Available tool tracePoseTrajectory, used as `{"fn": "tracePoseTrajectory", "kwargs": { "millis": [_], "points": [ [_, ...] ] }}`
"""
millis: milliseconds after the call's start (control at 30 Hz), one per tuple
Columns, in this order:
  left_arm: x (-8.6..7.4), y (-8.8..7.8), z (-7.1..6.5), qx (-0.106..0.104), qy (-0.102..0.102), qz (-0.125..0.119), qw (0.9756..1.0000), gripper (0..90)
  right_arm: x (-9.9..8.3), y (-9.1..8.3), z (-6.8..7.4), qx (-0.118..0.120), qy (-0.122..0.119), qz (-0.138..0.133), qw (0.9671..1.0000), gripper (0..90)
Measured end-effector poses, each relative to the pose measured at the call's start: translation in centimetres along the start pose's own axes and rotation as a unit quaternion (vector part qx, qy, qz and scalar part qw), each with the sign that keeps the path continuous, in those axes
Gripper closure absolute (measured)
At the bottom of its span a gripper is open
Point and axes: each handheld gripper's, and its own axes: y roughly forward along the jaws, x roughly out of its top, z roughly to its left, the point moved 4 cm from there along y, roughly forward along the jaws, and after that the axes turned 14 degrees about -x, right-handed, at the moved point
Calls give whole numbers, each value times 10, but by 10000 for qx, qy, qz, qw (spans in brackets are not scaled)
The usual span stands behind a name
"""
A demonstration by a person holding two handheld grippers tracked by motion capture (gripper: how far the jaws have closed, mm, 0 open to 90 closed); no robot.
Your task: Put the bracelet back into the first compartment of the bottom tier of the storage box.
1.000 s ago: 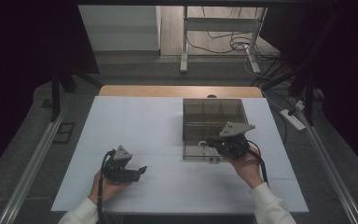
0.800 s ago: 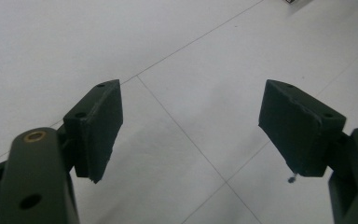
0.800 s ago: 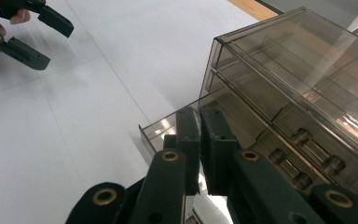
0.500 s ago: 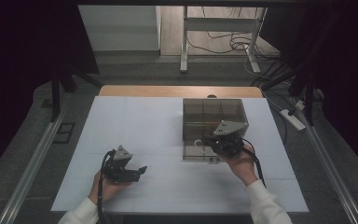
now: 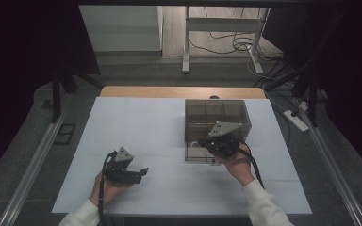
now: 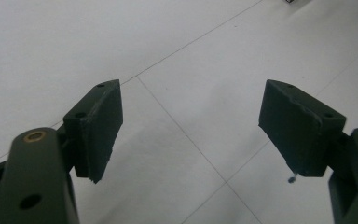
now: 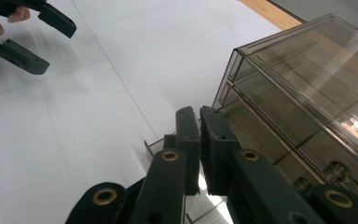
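White tabletop (image 5: 169, 141), smoky drawer box (image 5: 217, 120) at its right: my right gripper (image 7: 199, 140), jaws together at the box's lower front, should pull straight outward, while my left gripper (image 6: 191, 130) rests agape, well apart.

no readable text, label, brand, number or sign appears on anything in these views.

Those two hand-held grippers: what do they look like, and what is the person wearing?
Both the left gripper and the right gripper are dark green-black, each with two flat, block-shaped jaws, brass-coloured pivot rings and a grey three-cornered plate on top. A black cable trails from each. The person wears white long sleeves.
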Motion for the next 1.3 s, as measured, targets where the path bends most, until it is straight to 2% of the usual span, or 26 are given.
{"fn": "tracePoseTrajectory", "kwargs": {
  "millis": [400, 833, 867, 933, 967, 1100, 1167, 1300],
  "points": [
    [0, 0, 0, 2, 15, 17, 10000, 226, 0, 16, 8, 31, -100, 126, 9999, 854],
    [0, 0, 0, 21, 38, 30, 10000, 224, -1, 23, 9, -40, -187, 206, 9996, 842],
    [0, 0, 0, 22, 35, 28, 10000, 224, -2, 23, 8, -47, -147, 197, 9997, 799],
    [0, 0, 0, 23, 37, 26, 10000, 224, -2, 23, 7, -148, -87, 194, 9997, 609],
    [0, 0, 0, 22, 38, 28, 10000, 224, -3, 23, 6, -274, -77, 244, 9993, 548],
    [0, 0, 0, 25, 45, 33, 10000, 223, -3, 22, 1, -370, 81, 195, 9991, 484],
    [0, 0, 0, 25, 38, 30, 10000, 223, -3, 20, -2, -419, 84, 178, 9989, 468],
    [0, -1, 0, 18, 23, 6, 10000, 223, -3, 17, -6, -355, 211, 125, 9991, 446]
  ]
}}
